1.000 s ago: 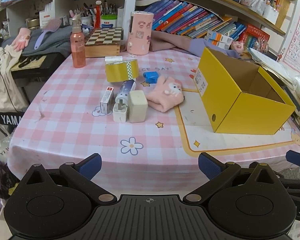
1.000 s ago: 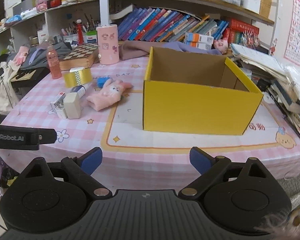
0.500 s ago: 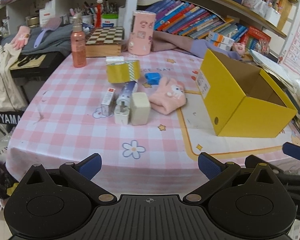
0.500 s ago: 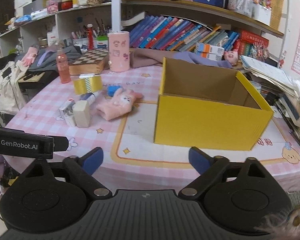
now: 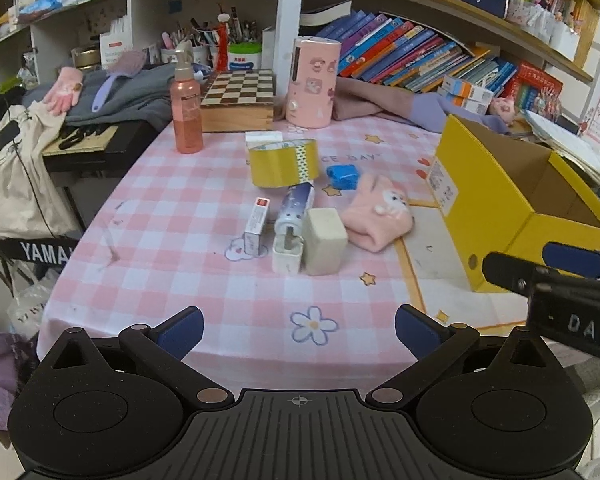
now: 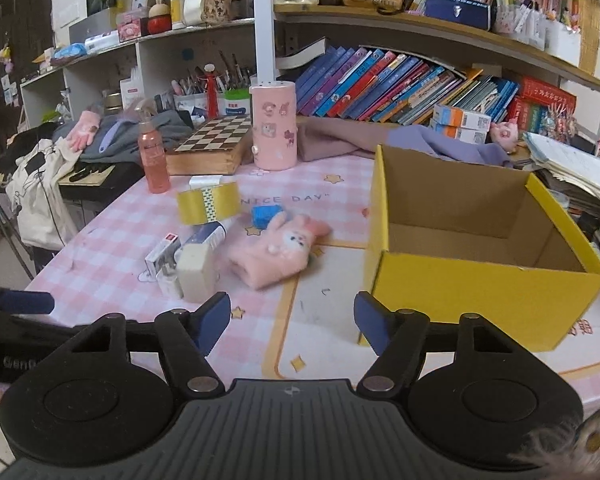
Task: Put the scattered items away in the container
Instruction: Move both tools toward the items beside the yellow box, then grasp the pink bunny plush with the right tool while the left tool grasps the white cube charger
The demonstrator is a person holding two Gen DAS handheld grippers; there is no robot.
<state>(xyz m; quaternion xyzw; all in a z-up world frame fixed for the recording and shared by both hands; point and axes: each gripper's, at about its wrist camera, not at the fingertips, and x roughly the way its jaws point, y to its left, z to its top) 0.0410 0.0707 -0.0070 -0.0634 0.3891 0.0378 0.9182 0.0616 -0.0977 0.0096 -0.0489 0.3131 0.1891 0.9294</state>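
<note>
A pink-checked tablecloth (image 5: pixel 160 216) covers the table below crowded bookshelves (image 6: pixel 400 80). Left gripper (image 5: pixel 298 326) is spread wide and empty. Right gripper (image 6: pixel 292 318), jaws just narrowing, grasps nothing. Ahead-left lies the pink plush glove (image 6: pixel 278 250); ahead-right stands the empty yellow box (image 6: pixel 480 296).

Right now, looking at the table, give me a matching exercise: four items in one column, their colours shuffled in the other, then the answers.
Items:
1. tape roll
2. cardboard box
3. small packet
4. spray bottle

Descriptions:
A. blue
B. yellow outside, brown inside
C. translucent pink-orange
D. yellow with a dotted band

Pairs: 1-D, 2-B, 3-A, 4-C
</note>
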